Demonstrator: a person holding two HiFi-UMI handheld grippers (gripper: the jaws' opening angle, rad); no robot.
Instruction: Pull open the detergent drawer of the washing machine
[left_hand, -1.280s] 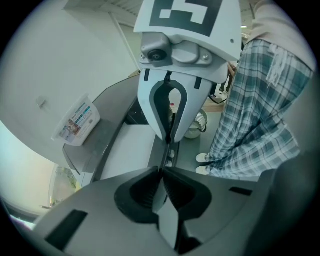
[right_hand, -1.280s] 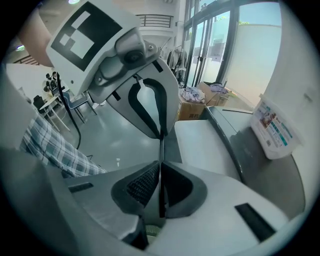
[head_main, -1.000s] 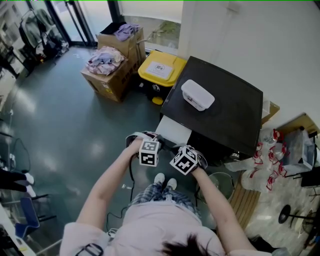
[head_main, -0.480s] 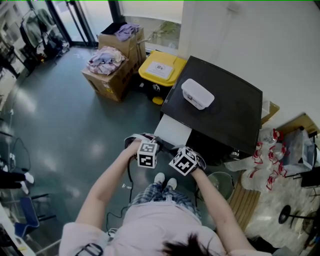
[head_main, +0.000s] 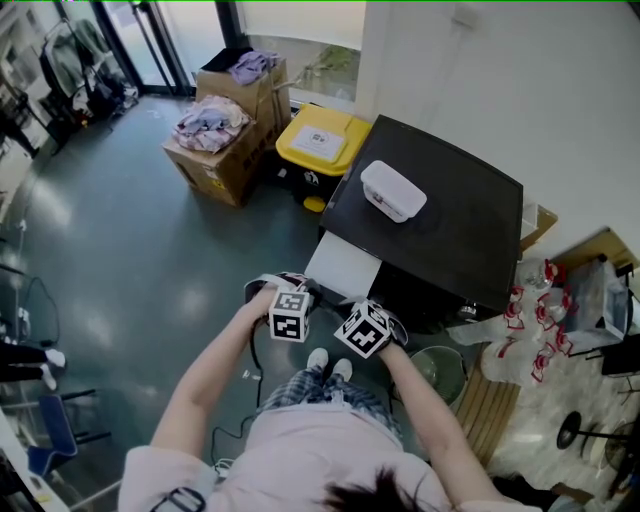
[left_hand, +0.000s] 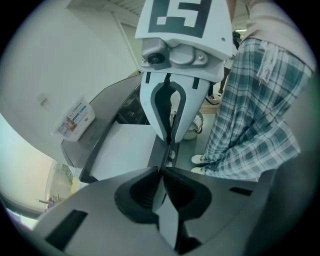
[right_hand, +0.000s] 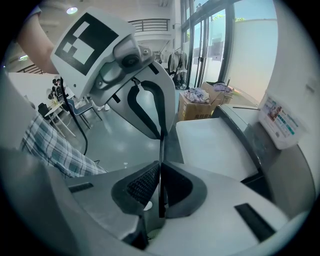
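Observation:
The dark-topped washing machine (head_main: 440, 220) stands against the wall. A flat white panel (head_main: 343, 266) juts out at its front left corner, also seen in the left gripper view (left_hand: 125, 150) and the right gripper view (right_hand: 215, 145). Both grippers hang side by side just in front of that panel, tilted steeply down. My left gripper (head_main: 298, 288) (left_hand: 162, 180) is shut with nothing between its pads. My right gripper (head_main: 372, 308) (right_hand: 160, 185) is also shut and empty. Each gripper view looks across at the other gripper, whose jaws are shut too. Neither touches the panel.
A white lidded box (head_main: 393, 190) lies on the machine's top. A yellow-lidded bin (head_main: 322, 140) and cardboard boxes of cloth (head_main: 215, 130) stand to the left. A round basket (head_main: 440, 365) and red-and-white bags (head_main: 525, 330) sit at the right. The person's plaid-clad legs (left_hand: 250, 115) are close behind.

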